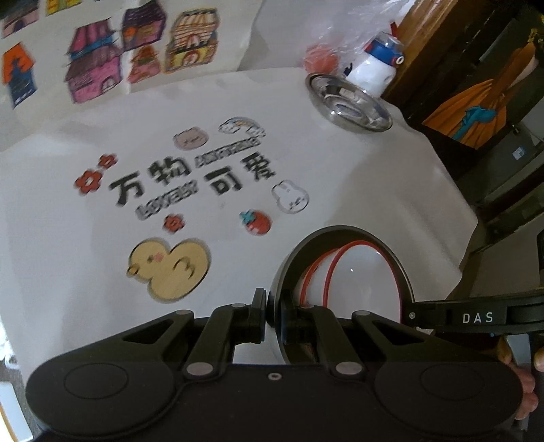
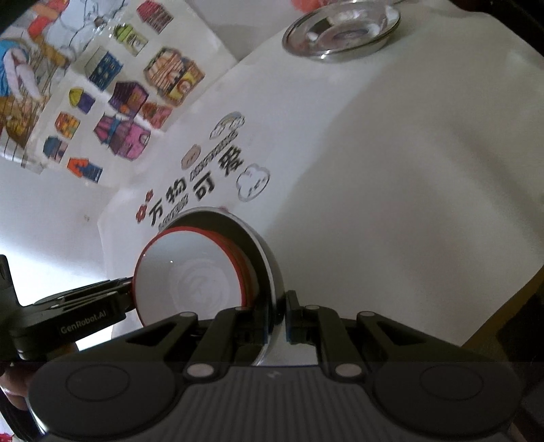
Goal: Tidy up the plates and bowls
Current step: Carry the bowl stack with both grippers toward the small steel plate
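White printed tablecloth (image 1: 306,176) with cartoon stickers | shiny steel dish (image 1: 350,102) at far edge | left gripper (image 1: 273,316) and right gripper (image 2: 282,319) each clamped on rim of tilted dark metal bowl (image 1: 340,234) holding red-rimmed white bowls (image 2: 190,275), above the table

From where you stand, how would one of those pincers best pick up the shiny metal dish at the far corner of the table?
By its rim. The steel dish lies flat and upright, shallow, with a thin flared lip all round. Coming in low from the near side, one finger over the lip and one under looks best; the plastic bag crowds the far side.
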`<state>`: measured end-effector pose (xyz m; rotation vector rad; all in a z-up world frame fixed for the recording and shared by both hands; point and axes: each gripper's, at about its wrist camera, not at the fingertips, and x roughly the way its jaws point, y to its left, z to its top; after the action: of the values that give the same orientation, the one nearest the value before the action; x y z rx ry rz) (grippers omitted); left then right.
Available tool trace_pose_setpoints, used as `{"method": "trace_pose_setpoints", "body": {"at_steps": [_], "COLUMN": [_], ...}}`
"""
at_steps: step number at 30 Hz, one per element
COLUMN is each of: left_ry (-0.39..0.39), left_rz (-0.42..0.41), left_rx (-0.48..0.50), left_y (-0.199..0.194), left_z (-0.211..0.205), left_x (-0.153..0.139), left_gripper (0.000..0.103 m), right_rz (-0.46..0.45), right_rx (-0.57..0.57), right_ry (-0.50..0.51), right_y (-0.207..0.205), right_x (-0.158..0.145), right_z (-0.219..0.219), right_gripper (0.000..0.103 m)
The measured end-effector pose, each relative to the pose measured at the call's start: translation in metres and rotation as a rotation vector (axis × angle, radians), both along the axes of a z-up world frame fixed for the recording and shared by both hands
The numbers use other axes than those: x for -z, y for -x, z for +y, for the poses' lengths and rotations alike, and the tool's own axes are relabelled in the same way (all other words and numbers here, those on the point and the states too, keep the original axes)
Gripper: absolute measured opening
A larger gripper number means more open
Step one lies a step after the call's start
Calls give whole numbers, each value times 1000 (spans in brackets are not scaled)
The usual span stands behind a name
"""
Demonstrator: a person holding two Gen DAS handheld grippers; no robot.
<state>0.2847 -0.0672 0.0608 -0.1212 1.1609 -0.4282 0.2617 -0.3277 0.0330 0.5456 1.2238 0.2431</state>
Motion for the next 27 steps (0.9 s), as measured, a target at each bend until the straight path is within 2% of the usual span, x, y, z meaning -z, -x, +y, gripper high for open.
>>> {"method": "trace_pose_setpoints", "body": {"at_steps": [12, 27], "left_ry": [10, 30], "left_rz": [-17, -2], "left_rx": [35, 72], "left_y": [-36, -83], "left_z": [-41, -88], "left_x": [-3, 14], "left_gripper": [6, 5], "right_rz": [-10, -7], "right_rx": [39, 95], "right_ry": [3, 52], "right_y": [-25, -66], "right_x": [4, 10], "right_z": [-34, -80], "right_gripper": [10, 10]}}
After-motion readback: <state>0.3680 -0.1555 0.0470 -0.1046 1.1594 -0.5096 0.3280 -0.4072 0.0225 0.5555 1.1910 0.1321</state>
